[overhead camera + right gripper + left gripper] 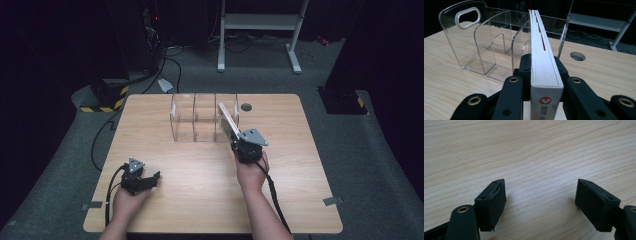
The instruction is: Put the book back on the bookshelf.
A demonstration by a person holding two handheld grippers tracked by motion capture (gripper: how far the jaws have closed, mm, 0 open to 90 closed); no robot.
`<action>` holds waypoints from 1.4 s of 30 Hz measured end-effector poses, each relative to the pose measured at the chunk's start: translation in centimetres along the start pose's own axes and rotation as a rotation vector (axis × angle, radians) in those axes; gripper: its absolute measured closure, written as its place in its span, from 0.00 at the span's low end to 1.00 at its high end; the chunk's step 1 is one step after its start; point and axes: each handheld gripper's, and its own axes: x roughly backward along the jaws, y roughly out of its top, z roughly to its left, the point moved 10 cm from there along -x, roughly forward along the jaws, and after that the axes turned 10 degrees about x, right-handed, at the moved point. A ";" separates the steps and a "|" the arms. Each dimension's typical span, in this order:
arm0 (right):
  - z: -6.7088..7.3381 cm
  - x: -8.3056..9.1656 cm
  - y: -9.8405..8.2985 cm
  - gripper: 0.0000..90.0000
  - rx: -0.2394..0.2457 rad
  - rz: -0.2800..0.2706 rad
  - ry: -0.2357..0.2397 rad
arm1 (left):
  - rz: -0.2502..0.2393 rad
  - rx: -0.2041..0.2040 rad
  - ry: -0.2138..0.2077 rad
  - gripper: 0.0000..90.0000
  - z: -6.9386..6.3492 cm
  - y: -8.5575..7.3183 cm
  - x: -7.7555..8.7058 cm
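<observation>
A thin white book [228,121] with a red mark on its spine stands on edge in my right gripper [235,142], which is shut on it. In the right gripper view the book [541,45] rises between both black jaws of the right gripper [543,67], its far end at the right-hand slot of a clear acrylic organizer [486,45]. The organizer [195,120] stands at the table's back middle with several dividers. My left gripper [153,179] rests low at the front left, open. Its pads [496,202] stand wide apart over bare wood, the left gripper [540,202] holding nothing.
A round cable hole [246,107] lies in the wooden table [200,200] just right of the organizer. Beyond the table, on the grey floor, are a white metal stand [260,22], cables and a yellow-black striped block [107,97].
</observation>
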 end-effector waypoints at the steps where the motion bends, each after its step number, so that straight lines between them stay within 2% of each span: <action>1: 0.0 -0.3 0.1 0.84 -0.006 0.002 -0.002 | 0.000 0.001 0.000 0.27 0.0 0.0 0.0; 7: -0.2 -1.5 0.4 0.84 -0.023 0.015 -0.003 | 0.001 0.003 -0.001 0.27 0.0 0.0 0.0; 9: -0.3 -1.9 0.7 0.84 -0.016 0.016 -0.014 | 0.000 0.003 -0.001 0.27 0.0 0.0 0.0; 21: -1.0 -3.9 0.8 0.84 -0.047 0.034 -0.045 | -0.002 0.001 -0.001 0.27 0.0 -0.1 0.1; 30: -0.8 -5.0 1.0 0.84 -0.026 0.042 -0.064 | -0.002 0.001 -0.001 0.27 0.0 -0.1 0.1; 42: -1.0 -5.9 0.9 0.84 -0.035 0.048 -0.079 | -0.002 0.001 -0.001 0.28 0.0 -0.1 0.1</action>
